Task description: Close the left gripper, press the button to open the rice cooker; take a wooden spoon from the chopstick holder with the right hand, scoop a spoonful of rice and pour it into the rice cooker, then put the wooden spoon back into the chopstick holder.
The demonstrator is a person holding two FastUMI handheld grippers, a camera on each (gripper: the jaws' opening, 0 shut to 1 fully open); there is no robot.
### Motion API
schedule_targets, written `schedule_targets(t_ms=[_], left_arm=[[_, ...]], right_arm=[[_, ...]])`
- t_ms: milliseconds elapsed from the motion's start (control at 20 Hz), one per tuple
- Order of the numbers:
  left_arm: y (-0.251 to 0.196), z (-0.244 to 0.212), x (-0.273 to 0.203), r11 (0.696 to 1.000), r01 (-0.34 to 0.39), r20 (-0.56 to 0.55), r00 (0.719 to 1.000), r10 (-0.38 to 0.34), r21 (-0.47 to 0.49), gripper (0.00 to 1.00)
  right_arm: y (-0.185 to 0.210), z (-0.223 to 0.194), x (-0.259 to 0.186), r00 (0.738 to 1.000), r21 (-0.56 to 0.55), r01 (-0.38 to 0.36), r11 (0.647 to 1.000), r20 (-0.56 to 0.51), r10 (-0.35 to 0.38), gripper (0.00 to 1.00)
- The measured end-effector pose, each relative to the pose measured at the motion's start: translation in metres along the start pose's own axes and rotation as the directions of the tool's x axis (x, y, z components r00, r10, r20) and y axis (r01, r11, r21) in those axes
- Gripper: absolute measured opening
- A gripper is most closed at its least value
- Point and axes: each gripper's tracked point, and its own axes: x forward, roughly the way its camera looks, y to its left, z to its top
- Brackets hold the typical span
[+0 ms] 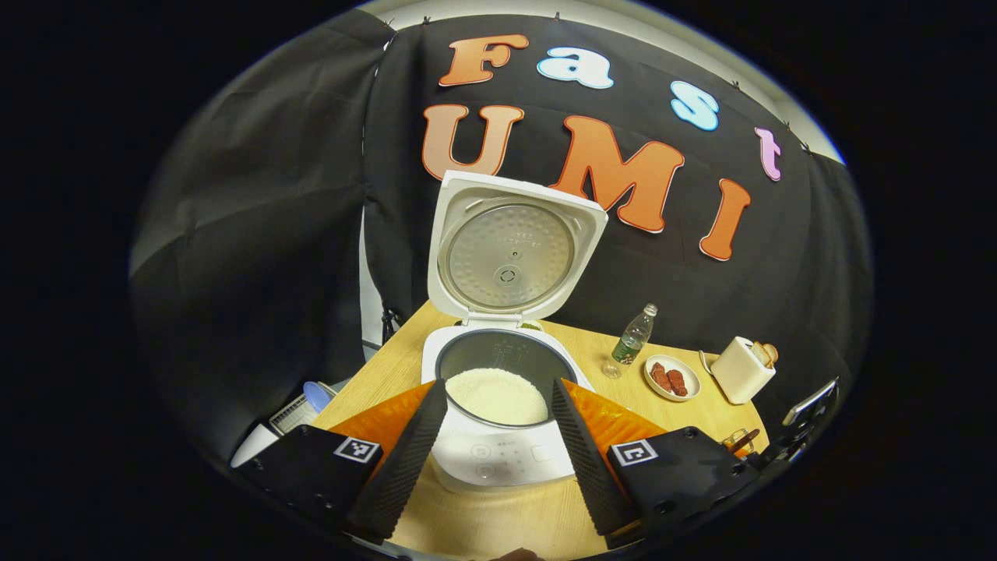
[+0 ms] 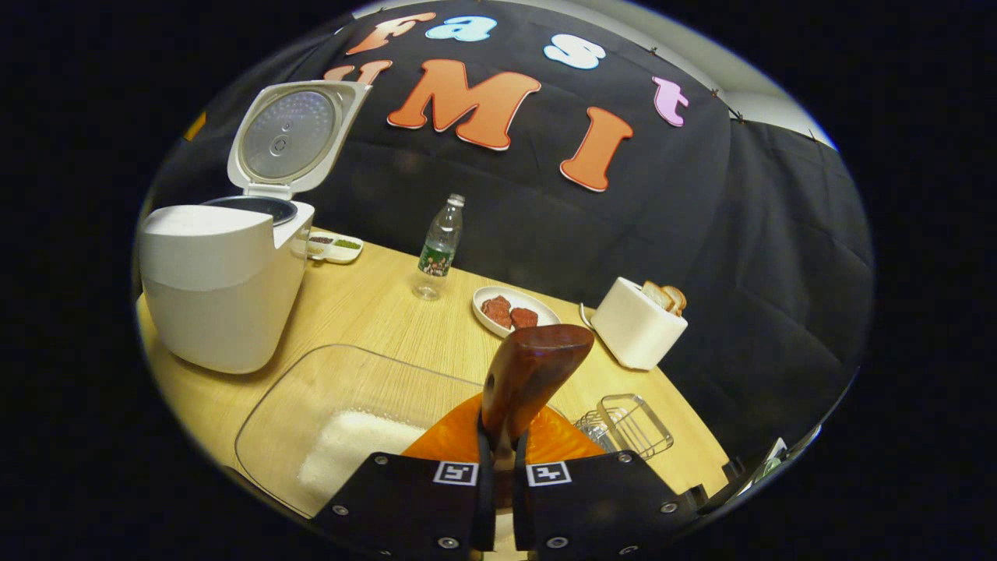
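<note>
On the wooden table [image 2: 366,304], the rice cooker [image 1: 498,405] is standing with its lid up. The left gripper [image 1: 498,397] is hanging wide open and empty before it. The right gripper [image 2: 502,444] is pinching the wooden spoon [image 2: 530,370] beside the rice container [image 2: 343,421].

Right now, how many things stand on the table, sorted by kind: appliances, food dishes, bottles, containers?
Appliances: 2, rice cooker and toaster
Food dishes: 2, meat plate and small tray
Bottles: 1, water bottle
Containers: 2, rice tub and wire holder
Total: 7
</note>
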Motion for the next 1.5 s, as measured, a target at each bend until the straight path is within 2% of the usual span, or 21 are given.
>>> schedule_targets(t_ms=[100, 150, 200, 300, 350, 450, 500, 550, 650, 750, 850, 1100, 1150, 1200, 1250, 1300, 1350, 1400, 1450, 1500], left_arm=[[0.0, 0.002, 0.001, 1.0, 0.005, 0.0, 1.0, -0.005, 0.006, 0.93], [0.0, 0.003, 0.002, 1.0, 0.008, -0.001, 1.0, -0.008, 0.008, 0.96], [0.0, 0.001, 0.004, 1.0, 0.009, -0.004, 1.0, -0.009, 0.009, 0.93], [0.001, 0.0, 0.005, 1.0, 0.01, -0.011, 1.0, -0.01, 0.003, 0.93], [0.003, -0.001, 0.005, 1.0, 0.01, -0.017, 1.0, -0.01, 0.001, 0.96], [0.004, -0.006, 0.007, 1.0, 0.008, -0.03, 1.0, -0.008, 0.006, 0.96], [0.006, -0.008, 0.007, 1.0, 0.007, -0.035, 0.999, -0.007, 0.009, 0.93], [0.007, -0.007, 0.008, 1.0, 0.003, -0.038, 0.999, -0.003, 0.011, 0.96], [0.01, -0.006, 0.009, 1.0, 0.0, -0.04, 0.999, 0.0, 0.007, 0.93], [0.014, -0.007, 0.007, 1.0, -0.003, -0.041, 0.999, 0.004, 0.006, 0.96], [0.017, -0.006, 0.006, 1.0, -0.01, -0.038, 0.999, 0.01, 0.006, 0.93], [0.027, -0.007, 0.005, 1.0, -0.031, -0.037, 0.999, 0.031, -0.005, 0.96], [0.028, -0.006, 0.006, 0.999, -0.032, -0.037, 0.999, 0.032, -0.007, 0.93], [0.027, -0.006, 0.005, 0.999, -0.032, -0.035, 0.999, 0.032, -0.008, 0.96], [0.025, -0.007, 0.006, 1.0, -0.031, -0.036, 0.999, 0.03, -0.008, 0.93], [0.024, -0.007, 0.005, 1.0, -0.029, -0.037, 0.999, 0.029, -0.006, 0.96], [0.021, -0.006, 0.006, 1.0, -0.025, -0.035, 0.999, 0.025, -0.005, 0.93], [0.017, -0.006, 0.006, 1.0, -0.02, -0.036, 0.999, 0.02, -0.002, 0.95], [0.014, -0.006, 0.007, 1.0, -0.016, -0.035, 0.999, 0.016, 0.002, 0.93], [0.011, -0.006, 0.008, 1.0, -0.011, -0.036, 0.999, 0.011, 0.007, 0.93]], right_arm=[[-0.002, 0.0, -0.002, 1.0, 0.066, 0.009, 0.998, -0.016, -0.008, 0.08], [0.001, -0.003, -0.002, 1.0, 0.108, 0.003, 0.994, -0.028, 0.0, 0.08], [0.004, -0.002, -0.002, 1.0, 0.143, -0.001, 0.99, -0.025, 0.005, 0.08], [0.009, 0.001, -0.008, 0.999, 0.198, -0.016, 0.98, -0.033, 0.023, 0.08], [0.015, -0.003, -0.011, 0.998, 0.24, -0.036, 0.97, -0.036, 0.046, 0.08], [0.031, -0.002, -0.017, 0.993, 0.328, -0.078, 0.941, -0.057, 0.102, 0.08], [0.042, 0.001, -0.021, 0.989, 0.361, -0.103, 0.927, -0.06, 0.133, 0.08], [0.051, 0.002, -0.025, 0.984, 0.382, -0.13, 0.915, -0.065, 0.167, 0.08], [0.071, 0.004, -0.032, 0.966, 0.442, -0.181, 0.878, -0.087, 0.243, 0.08], [0.085, 0.002, -0.035, 0.942, 0.526, -0.204, 0.826, -0.123, 0.312, 0.08], [0.084, -0.004, -0.031, 0.925, 0.611, -0.179, 0.771, -0.163, 0.344, 0.08], [0.078, -0.028, -0.026, 0.849, 0.84, -0.046, 0.54, -0.252, 0.464, 0.08], [0.076, -0.031, -0.025, 0.841, 0.862, -0.033, 0.505, -0.249, 0.481, 0.08], [0.075, -0.033, -0.025, 0.832, 0.878, -0.021, 0.478, -0.25, 0.495, 0.08], [0.074, -0.031, -0.024, 0.829, 0.895, -0.02, 0.446, -0.234, 0.507, 0.08], [0.071, -0.029, -0.023, 0.827, 0.907, -0.022, 0.42, -0.22, 0.517, 0.08], [0.068, -0.027, -0.022, 0.824, 0.923, -0.025, 0.383, -0.198, 0.53, 0.08], [0.065, -0.026, -0.021, 0.821, 0.937, -0.024, 0.349, -0.181, 0.542, 0.08], [0.063, -0.022, -0.02, 0.817, 0.951, -0.029, 0.307, -0.154, 0.556, 0.08], [0.06, -0.022, -0.018, 0.814, 0.958, -0.033, 0.285, -0.14, 0.564, 0.08]])
